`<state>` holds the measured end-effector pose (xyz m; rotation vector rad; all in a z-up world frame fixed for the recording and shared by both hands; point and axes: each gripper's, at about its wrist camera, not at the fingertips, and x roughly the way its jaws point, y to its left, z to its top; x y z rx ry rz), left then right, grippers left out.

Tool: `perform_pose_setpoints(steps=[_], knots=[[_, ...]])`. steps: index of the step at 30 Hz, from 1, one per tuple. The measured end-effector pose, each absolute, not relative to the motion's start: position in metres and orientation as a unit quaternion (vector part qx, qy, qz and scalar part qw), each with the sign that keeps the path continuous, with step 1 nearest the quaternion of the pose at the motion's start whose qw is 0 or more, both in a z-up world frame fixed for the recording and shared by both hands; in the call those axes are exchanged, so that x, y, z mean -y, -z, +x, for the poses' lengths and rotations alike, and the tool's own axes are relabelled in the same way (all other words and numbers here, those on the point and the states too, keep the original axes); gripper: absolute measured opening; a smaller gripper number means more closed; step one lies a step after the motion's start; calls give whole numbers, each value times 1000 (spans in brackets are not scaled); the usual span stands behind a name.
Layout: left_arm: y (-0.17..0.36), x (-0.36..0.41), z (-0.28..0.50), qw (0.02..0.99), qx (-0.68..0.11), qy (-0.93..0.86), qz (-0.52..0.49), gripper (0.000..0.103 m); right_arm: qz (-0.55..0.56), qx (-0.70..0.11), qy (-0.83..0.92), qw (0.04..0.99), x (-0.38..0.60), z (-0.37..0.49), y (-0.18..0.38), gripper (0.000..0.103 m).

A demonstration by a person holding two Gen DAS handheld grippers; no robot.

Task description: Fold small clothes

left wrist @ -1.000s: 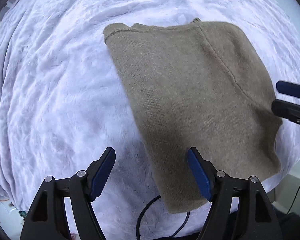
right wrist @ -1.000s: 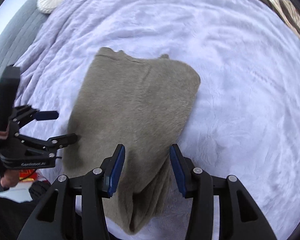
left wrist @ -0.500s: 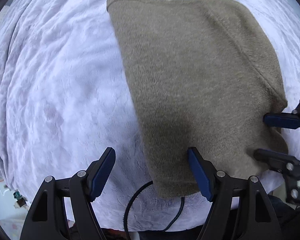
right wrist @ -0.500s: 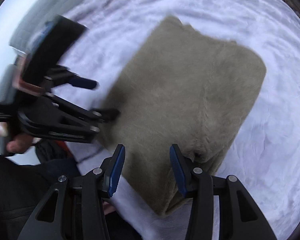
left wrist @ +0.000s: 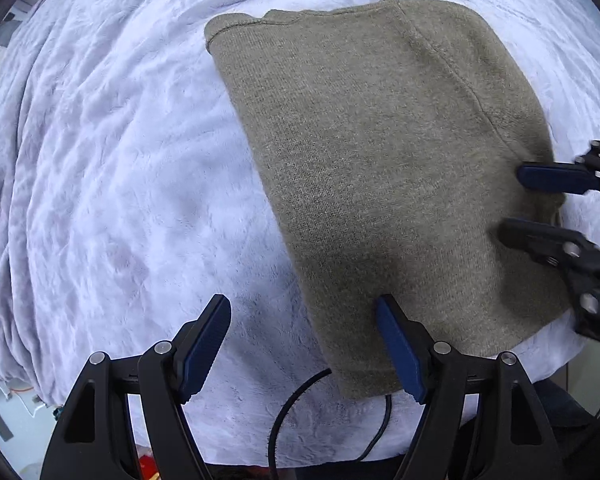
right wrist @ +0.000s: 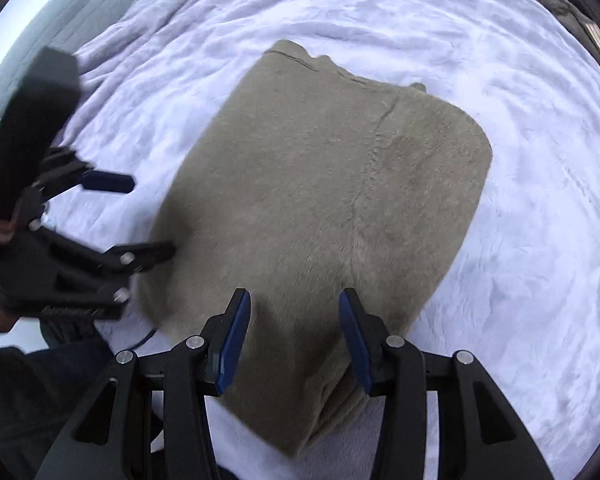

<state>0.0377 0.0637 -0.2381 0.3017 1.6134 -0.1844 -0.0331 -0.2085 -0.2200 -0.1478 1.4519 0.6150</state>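
Left wrist view: sweater [left wrist: 384,168] lies flat on the blanket [left wrist: 112,184], already folded into a rough rectangle, collar edge at the far end, near edge by the bed's front. Left gripper [left wrist: 304,344] points down over the sweater's near left corner, jaws wide apart; one pad sits over the knit, the other over bare blanket, nothing pinched. Right gripper [left wrist: 540,204] enters from the right at the sweater's side edge, jaws apart. A black cable [left wrist: 288,408] runs under the near edge.

Right wrist view: right gripper [right wrist: 294,340] straddles the near right part of the sweater [right wrist: 332,208], where a folded layer bunches thickly; jaws part-open, fabric between them but not squeezed.

Judgement: lengthwise folds look done. Left to do: grasp both near corners and fold toward the collar.
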Motion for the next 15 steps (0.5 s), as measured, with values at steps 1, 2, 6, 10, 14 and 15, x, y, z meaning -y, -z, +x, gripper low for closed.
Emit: perform_pose_setpoints(steps=[1, 2, 6, 10, 14, 15], knots=[[235, -63, 36, 683, -711, 87, 144, 76, -67, -659, -270, 699, 205, -31, 226, 50], [232, -63, 39, 689, -703, 89, 153, 76, -71, -660, -264, 700, 201, -28, 227, 50], [209, -70, 42, 719, -669, 104, 158, 76, -74, -644, -253, 719, 193, -32, 203, 50], [188, -75, 55, 743, -642, 119, 146, 76, -79, -619, -214, 751, 197, -42, 168, 56], [160, -75, 67, 763, -615, 133, 145, 76, -65, -611, -166, 772, 201, -45, 142, 59], [157, -75, 69, 768, -608, 134, 149, 76, -60, -608, -156, 776, 201, -46, 137, 59]])
